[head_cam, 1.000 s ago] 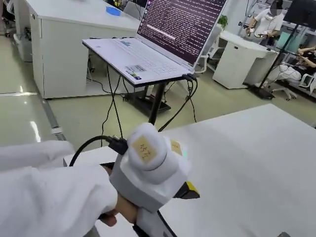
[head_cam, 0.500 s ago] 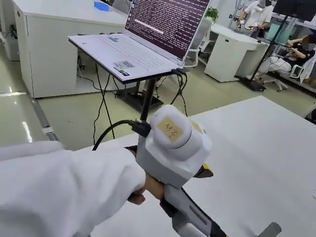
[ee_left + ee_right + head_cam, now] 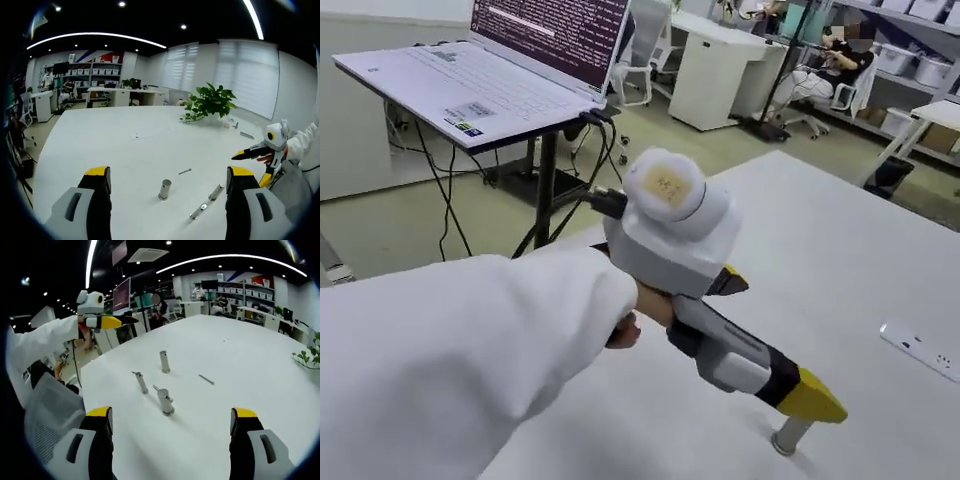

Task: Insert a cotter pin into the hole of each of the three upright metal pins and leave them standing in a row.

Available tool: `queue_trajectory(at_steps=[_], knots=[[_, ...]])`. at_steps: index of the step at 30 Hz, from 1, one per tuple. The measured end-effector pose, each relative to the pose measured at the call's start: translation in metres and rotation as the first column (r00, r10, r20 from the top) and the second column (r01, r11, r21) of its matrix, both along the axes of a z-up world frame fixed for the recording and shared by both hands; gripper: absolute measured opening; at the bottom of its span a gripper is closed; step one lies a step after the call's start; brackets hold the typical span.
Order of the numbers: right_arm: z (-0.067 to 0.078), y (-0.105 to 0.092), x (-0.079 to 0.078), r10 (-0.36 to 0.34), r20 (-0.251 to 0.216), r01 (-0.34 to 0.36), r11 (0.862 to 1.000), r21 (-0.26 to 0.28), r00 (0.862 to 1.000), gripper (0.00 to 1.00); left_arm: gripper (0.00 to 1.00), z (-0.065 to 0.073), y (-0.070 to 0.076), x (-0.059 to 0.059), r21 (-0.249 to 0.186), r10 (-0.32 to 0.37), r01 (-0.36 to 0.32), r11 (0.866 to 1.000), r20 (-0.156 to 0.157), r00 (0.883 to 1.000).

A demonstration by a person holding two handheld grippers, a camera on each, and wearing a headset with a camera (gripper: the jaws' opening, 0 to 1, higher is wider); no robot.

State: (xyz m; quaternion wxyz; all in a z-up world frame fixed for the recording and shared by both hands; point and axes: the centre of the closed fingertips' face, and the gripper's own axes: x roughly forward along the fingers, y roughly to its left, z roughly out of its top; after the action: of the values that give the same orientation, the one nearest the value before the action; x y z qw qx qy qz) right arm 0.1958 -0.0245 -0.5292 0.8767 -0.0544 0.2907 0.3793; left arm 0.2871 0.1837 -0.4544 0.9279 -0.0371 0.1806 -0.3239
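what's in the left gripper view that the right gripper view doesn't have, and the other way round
Left gripper view: the right gripper and window blinds. Right gripper view: the left gripper and a screen. Both: the white table, three metal pins, a loose cotter pin and a potted plant.

light: bright, even, from ceiling strips [image 3: 95,34] and spots | shadows: soft, short under pin [image 3: 165,401] | glare: blinds [image 3: 242,75] glowed pale | blur: sleeve [image 3: 440,370] soft in head view | edges: fisheye bending in both gripper views
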Motion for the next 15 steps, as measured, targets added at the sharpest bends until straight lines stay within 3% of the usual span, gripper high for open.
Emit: queue_trajectory(at_steps=[3, 6, 11, 15], knots=[[0.001, -0.001, 0.001, -0.025, 0.003, 0.025, 0.999, 0.020, 1.000, 0.95, 0.93, -0.002, 0.001, 0.016, -0.007, 0.012, -0.012, 1.000, -0.001, 1.000], [0.001, -0.004, -0.001, -0.033, 0.006, 0.032, 0.999, 0.021, 0.999, 0.95, 0.91, -0.008, 0.002, 0.029, 0.001, 0.029, -0.029, 1.000, -0.022, 0.999], [0.002, -0.008, -0.006, -0.066, 0.006, 0.065, 0.996, 0.054, 0.998, 0.95, 0.89, -0.012, 0.002, 0.040, 0.004, 0.032, -0.031, 0.999, -0.030, 0.999], [-0.003, -0.013, -0.010, -0.076, 0.016, 0.075, 0.997, 0.019, 0.997, 0.94, 0.87, -0.015, 0.002, 0.047, 0.001, 0.040, -0.040, 0.999, -0.034, 0.999]])
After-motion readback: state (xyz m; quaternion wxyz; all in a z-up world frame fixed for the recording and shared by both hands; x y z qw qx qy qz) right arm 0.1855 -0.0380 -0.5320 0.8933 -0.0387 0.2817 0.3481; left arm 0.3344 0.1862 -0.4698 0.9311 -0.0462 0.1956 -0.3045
